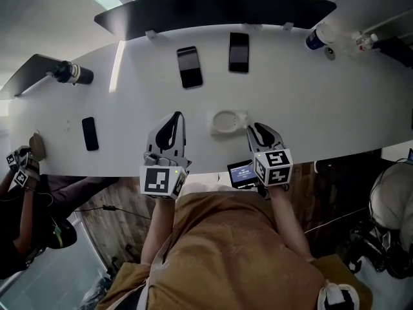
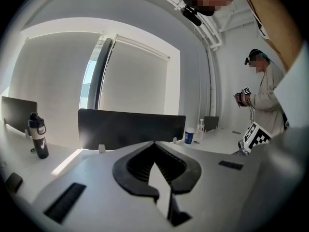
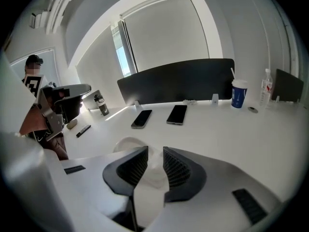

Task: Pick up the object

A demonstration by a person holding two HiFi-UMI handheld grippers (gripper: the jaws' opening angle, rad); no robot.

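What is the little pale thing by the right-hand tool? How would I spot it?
On the long white table, find the two flat black phones below the dark divider panel. Toward the near edge, beside the right gripper, lies a small white round dish; unlike its black neighbours, it is pale and rimmed.

**Head view:** worn on the person's head, facing steeply down. It takes in the whole white desk (image 1: 310, 108) from moderate range, with the black divider screen (image 1: 213, 8) at 12 o'clock.

**Left gripper view:** rides the left gripper (image 1: 175, 116), low over the desk and near level, facing the screen. Its own jaws are close at 6 o'clock.

**Right gripper view:** rides the right gripper (image 1: 253, 129), pitched further down, close over the desktop.

**Shared by all three views:** desk, screen, blue cup (image 1: 316, 39), black flask (image 1: 72, 73).

**Shared by head and right gripper views:** left phone (image 1: 189, 66), right phone (image 1: 239, 51).
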